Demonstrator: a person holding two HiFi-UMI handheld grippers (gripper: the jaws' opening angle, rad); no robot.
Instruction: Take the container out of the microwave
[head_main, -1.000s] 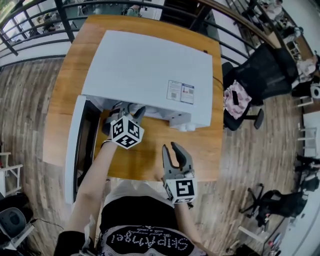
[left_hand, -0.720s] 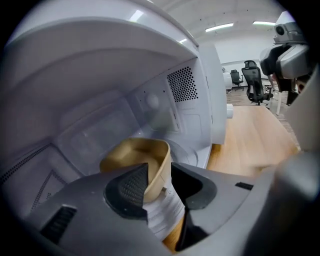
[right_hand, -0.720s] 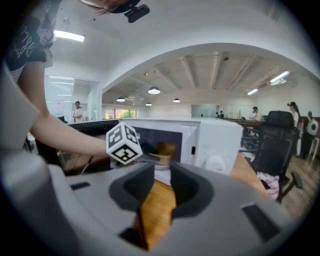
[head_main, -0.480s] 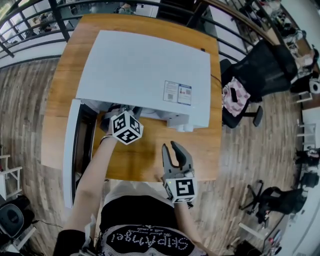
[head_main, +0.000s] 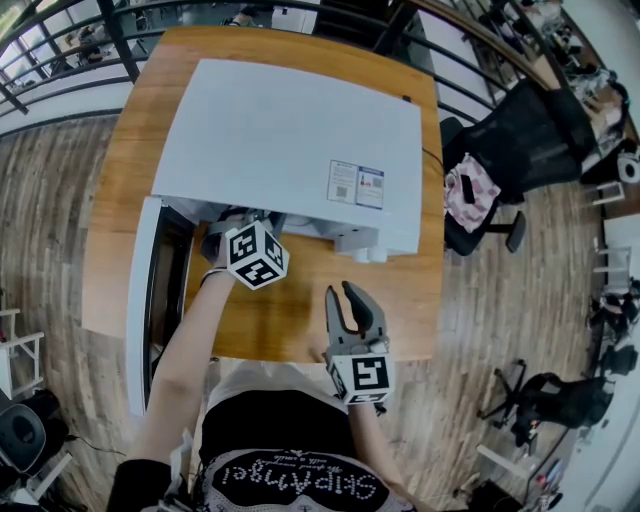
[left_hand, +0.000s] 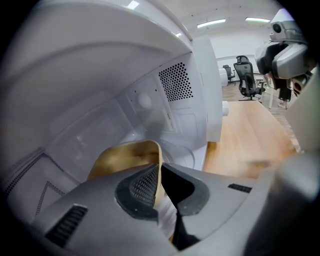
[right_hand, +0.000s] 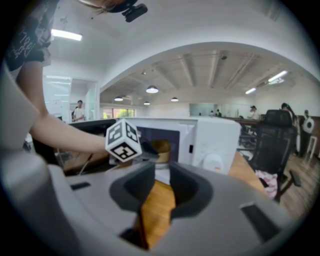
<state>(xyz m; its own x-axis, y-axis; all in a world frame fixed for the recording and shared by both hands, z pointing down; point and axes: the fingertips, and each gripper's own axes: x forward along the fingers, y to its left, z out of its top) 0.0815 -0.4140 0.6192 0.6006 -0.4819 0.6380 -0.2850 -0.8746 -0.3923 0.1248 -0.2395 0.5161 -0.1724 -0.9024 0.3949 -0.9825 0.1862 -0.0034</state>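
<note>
The white microwave (head_main: 290, 140) stands on the wooden table (head_main: 300, 325) with its door (head_main: 145, 300) swung open to the left. Inside the cavity sits a brown paper container (left_hand: 125, 155), also visible through the opening in the right gripper view (right_hand: 161, 146). My left gripper (head_main: 243, 228) reaches into the cavity. Its jaws have just been closing, and they now pinch the container's rim wall between the pads (left_hand: 160, 172). My right gripper (head_main: 341, 291) hovers over the table's front part, open with nothing in it (right_hand: 156, 172), and faces the microwave (right_hand: 215, 137).
The table's front edge lies just under my right gripper. A black office chair (head_main: 530, 140) with a pink cloth (head_main: 470, 195) stands to the right of the table. A dark railing (head_main: 60, 60) runs behind it. The open door blocks the left side.
The left gripper's jaws stood spread at the cavity's mouth. They have now drawn together and sit slightly deeper under the microwave's top. The right gripper has stayed put.
</note>
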